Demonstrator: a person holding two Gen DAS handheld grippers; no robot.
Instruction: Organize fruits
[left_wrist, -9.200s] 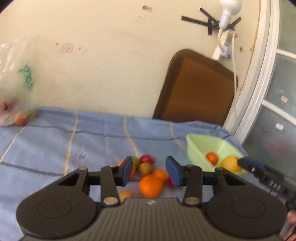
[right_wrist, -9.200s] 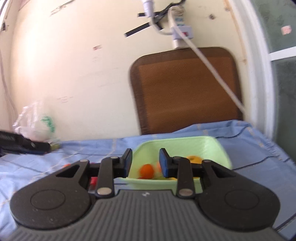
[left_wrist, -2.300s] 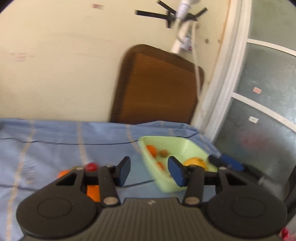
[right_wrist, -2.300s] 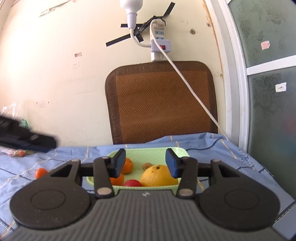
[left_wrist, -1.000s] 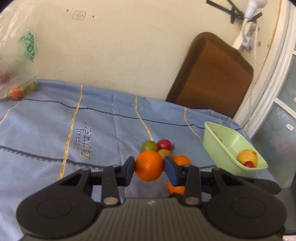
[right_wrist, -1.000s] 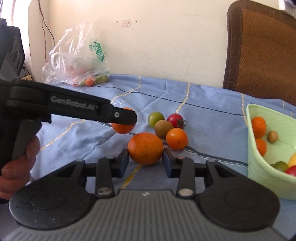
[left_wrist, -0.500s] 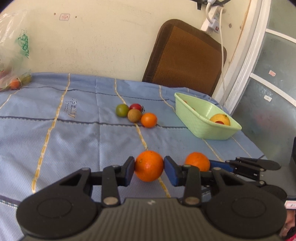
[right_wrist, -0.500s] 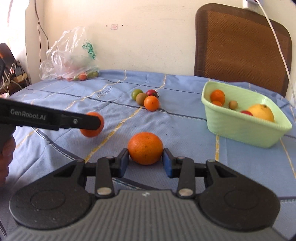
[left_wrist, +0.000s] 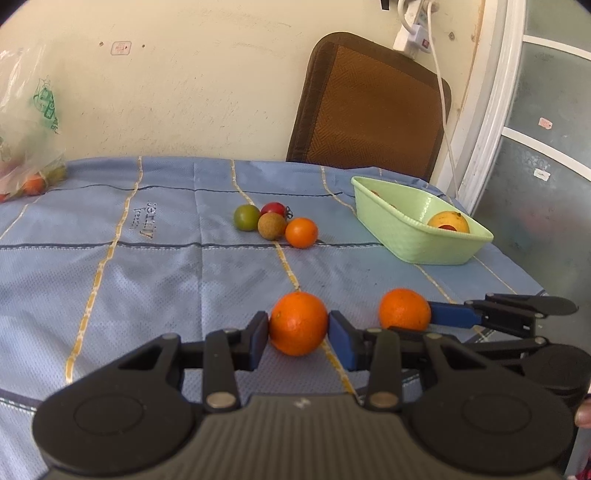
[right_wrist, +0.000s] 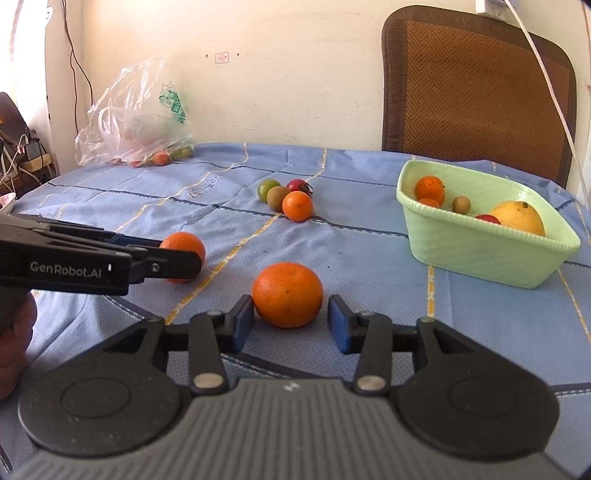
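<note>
On the blue tablecloth near its front edge, both oranges now sit low, where a second ago I held them up beside the loose fruit cluster. My left gripper is clamped on the left orange, both pads pressing its sides. My right gripper is opening: the right orange rests on the cloth between the jaws, the left pad just at its skin, the right pad clear of it. Half a second ago those pads pinched it. Farther back lie a small orange, a brown fruit, a green tomato and a red tomato, bunched together. The green basket stands well to the right, holding several fruits. Against the wall slumps a plastic bag, beside a brown chair back.
</note>
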